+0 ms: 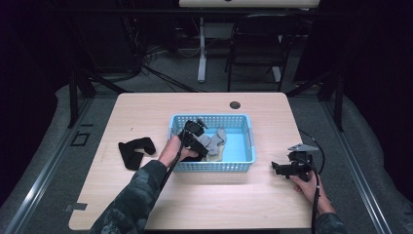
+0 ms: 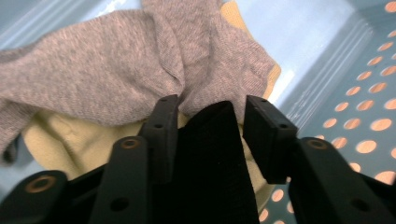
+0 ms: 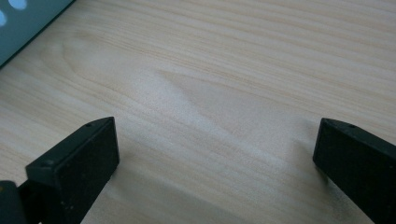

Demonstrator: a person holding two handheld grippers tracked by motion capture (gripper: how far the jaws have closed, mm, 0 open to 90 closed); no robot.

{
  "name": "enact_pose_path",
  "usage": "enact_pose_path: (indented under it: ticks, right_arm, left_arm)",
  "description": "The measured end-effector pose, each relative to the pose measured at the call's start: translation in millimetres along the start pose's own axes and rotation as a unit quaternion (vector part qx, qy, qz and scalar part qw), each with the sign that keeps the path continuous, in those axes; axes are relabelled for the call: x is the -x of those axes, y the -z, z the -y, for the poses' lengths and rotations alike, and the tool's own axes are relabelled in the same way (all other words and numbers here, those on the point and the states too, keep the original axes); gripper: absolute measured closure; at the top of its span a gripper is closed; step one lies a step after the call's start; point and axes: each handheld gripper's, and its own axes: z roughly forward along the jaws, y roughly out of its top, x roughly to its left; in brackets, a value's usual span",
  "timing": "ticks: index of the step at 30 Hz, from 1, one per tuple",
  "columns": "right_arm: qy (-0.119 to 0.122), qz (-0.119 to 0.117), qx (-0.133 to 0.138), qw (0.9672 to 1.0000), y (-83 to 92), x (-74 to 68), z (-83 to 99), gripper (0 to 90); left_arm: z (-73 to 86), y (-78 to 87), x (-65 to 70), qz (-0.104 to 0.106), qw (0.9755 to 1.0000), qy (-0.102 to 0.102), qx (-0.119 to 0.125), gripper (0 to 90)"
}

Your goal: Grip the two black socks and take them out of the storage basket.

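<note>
**A:** How's the grab looking?

**B:** My left gripper [image 2: 210,105] is down inside the basket [image 1: 212,167], at its near-left corner. The black sock [image 2: 208,154] sits between the jaws. One pad lies against it and I see a thin sliver at the other, so I cannot tell whether it is pinched yet.

**A:** Advice?

**B:** I'd say close fully on the black cloth alone before lifting. The grey sock [image 2: 102,79] lies right at the jaw tips and the pale yellow sock [image 2: 60,140] under them, so either could snag. I'd lift straight up, clear of the basket wall.

**A:** And your other hand?

**B:** The right gripper [image 1: 277,168] hovers over the table [image 3: 233,70] just right of the basket, jaws wide apart with nothing between them.

**A:** Count?

**B:** There's one basket holding three socks: one black, one grey, one yellow. Left of the basket lies a black heap [image 1: 136,151], and I cannot tell whether that's one sock or two.
</note>
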Motion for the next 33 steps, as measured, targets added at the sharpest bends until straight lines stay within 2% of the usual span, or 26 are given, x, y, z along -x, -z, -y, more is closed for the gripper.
enact_pose_path:
  ticks: [2,3,4,6,9,11,14,15,20,21,25,29,31,33]
  right_arm:
    - [0.000,0.000,0.000,1.0000,0.0,0.0,0.0,0.0]
    - [0.000,0.000,0.000,1.0000,0.0,0.0,0.0,0.0]
    - [0.000,0.000,0.000,1.0000,0.0,0.0,0.0,0.0]
    - [0.001,0.000,0.000,1.0000,0.0,0.1,0.0,0.0]
    - [0.001,0.000,0.000,1.0000,0.0,0.1,0.0,0.0]
    - [0.001,0.000,0.000,1.0000,0.0,0.1,-0.1,0.0]
    - [0.001,0.000,0.000,1.0000,0.0,0.1,-0.1,0.0]
    - [0.001,0.000,0.000,1.0000,0.0,0.1,-0.1,0.0]
    - [0.001,0.000,0.000,1.0000,0.0,0.2,0.0,0.0]
    - [0.001,0.000,0.000,1.0000,0.0,0.2,0.0,0.0]
    - [0.001,-0.001,0.000,1.0000,0.0,0.2,-0.1,0.0]
    - [0.001,0.000,-0.001,1.0000,0.0,0.1,-0.1,0.0]
    - [0.001,0.000,0.000,1.0000,0.0,0.1,-0.1,0.0]
    - [0.001,0.000,0.000,1.0000,0.0,0.1,-0.1,0.0]
  left_arm:
    - [-0.1,-0.8,-0.1,0.003,1.0000,0.000,-0.002,60.4]
    - [-0.2,-0.7,0.0,0.002,1.0000,-0.001,-0.002,66.8]
    - [-0.3,-0.7,0.2,0.001,1.0000,-0.003,-0.003,66.8]
    - [0.1,0.0,-0.7,0.004,1.0000,-0.004,-0.005,76.4]
    - [1.6,4.6,-3.4,0.007,1.0000,-0.005,0.002,82.1]
    - [2.4,7.2,-3.9,0.007,0.9999,-0.005,0.007,82.6]
    - [6.7,20.9,-5.4,0.004,0.9992,-0.004,0.039,83.1]
    - [6.7,20.9,-5.4,0.004,0.9992,-0.004,0.039,83.3]
    - [15.5,46.7,-9.3,-0.008,0.9964,-0.010,0.083,84.2]
    - [15.5,46.7,-9.3,-0.008,0.9964,-0.010,0.083,84.4]
    - [20.4,63.4,-12.6,-0.017,0.9942,-0.012,0.106,85.0]
    - [20.4,72.2,-14.5,-0.016,0.9933,-0.013,0.113,85.4]
    - [19.0,81.5,-15.5,-0.016,0.9917,-0.014,0.127,85.6]
    - [18.4,84.6,-15.7,-0.016,0.9914,-0.014,0.129,85.6]
